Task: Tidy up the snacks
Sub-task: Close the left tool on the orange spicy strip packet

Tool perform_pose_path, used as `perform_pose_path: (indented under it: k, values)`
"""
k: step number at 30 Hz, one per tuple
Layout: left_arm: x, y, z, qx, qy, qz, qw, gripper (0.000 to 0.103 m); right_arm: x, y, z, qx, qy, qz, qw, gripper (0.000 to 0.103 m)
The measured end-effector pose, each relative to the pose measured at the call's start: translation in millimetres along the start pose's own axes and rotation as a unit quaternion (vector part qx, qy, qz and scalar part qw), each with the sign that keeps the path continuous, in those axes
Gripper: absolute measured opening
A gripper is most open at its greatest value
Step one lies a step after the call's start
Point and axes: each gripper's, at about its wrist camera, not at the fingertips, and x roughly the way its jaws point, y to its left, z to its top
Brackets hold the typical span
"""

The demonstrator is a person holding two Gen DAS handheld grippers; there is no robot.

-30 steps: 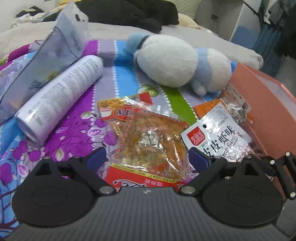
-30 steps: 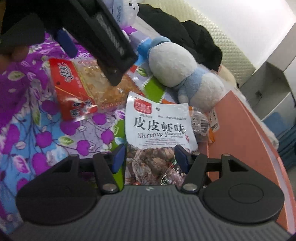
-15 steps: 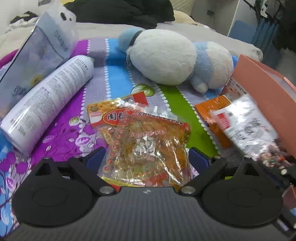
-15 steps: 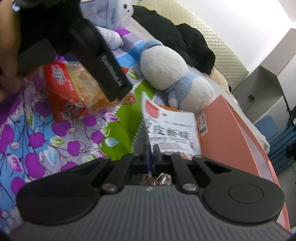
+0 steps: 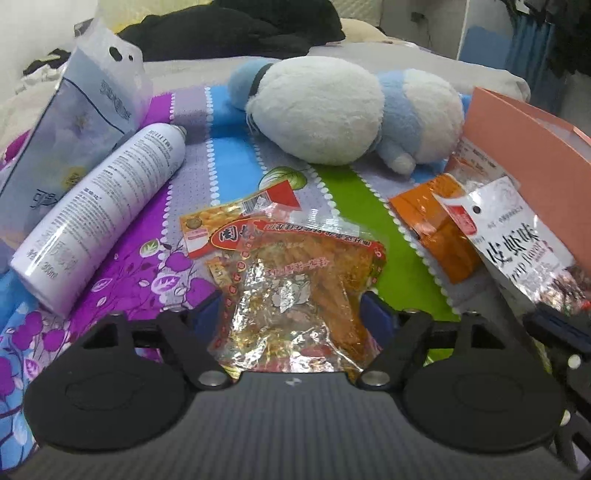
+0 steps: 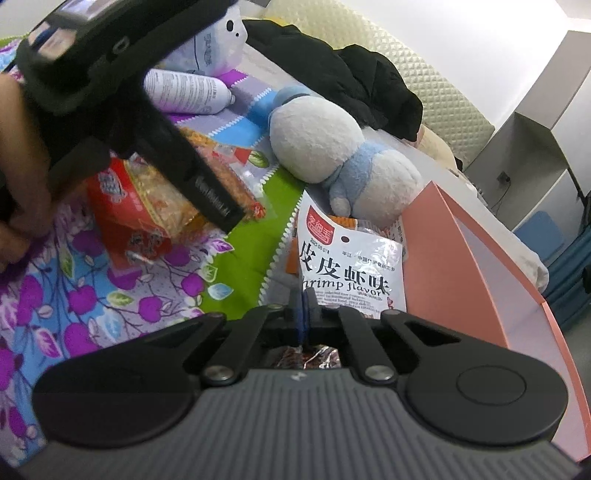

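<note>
A: Centrally, what occupies each wrist view?

B: Left wrist view: the left tool [image 5: 291, 314], its blue-padded fingers [image 5: 373, 317] spread apart on either side of a clear red-edged snack packet [image 5: 295, 291] lying on the floral bedsheet [image 5: 122, 291]. Neither pad visibly presses the packet. Right wrist view: the right tool [image 6: 303, 308], fingers pressed together and pinching the lower edge of a white shrimp-flavour snack bag [image 6: 351, 269], which stands lifted above the bedsheet.

A: Taking the blue-and-white plush toy [image 5: 343, 110] as landmark, where do the snacks lie?

B: The red-edged packet lies in front of the plush, overlapping a smaller yellow-and-red snack packet [image 5: 229, 225] on its far-left side. An orange snack packet [image 5: 439, 225] lies in front of the plush toward the right; the shrimp-flavour bag [image 5: 517, 240] partly covers it.

A: And the remaining items?

B: A pink cardboard box [image 5: 528, 147] stands just right of the plush, touching the orange packet's far end as far as can be told. A white spray can [image 5: 103, 218] lies on its side to the plush's left, with a pale blue pouch [image 5: 74, 125] leaning beyond it. Dark clothing [image 5: 236, 29] is heaped behind the plush. In the right wrist view the left tool's black body [image 6: 147, 122] hangs over the red-edged packet [image 6: 155, 199].
</note>
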Motion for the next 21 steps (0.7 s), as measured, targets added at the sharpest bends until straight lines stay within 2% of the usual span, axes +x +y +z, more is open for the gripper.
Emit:
perform_pose_path:
  k: [4,5,9,15,21]
  values:
    - [-15.3,-0.9,-4.5,-0.004,0.0,-0.002,1.0,0.067,-6.3,0.7,1.0,0.004,-0.004,0.01,1.0,0.003]
    - [-18.9,-0.4,-5.7,-0.007,0.0,-0.01,0.9999,0.056,-8.6,0.8,1.3,0.004,-0.005,0.011,1.0,0.003]
    - [-34.2,-1.7,-9.6,-0.02,0.004,-0.02,0.9996,0.048,-19.3,-0.6,2.6,0.012,-0.009,0.022,1.0,0.003]
    - [-57.9,-0.9,-24.5,-0.052,0.016,-0.032,0.998,0.036,-37.8,-3.8,-0.8,0.029,-0.008,0.046,0.999,0.003]
    - [-96.7,1.9,-47.9,-0.084,0.023,-0.034,0.9956,0.035,-65.1,-1.0,-10.2,0.034,-0.004,0.074,0.997,0.003]
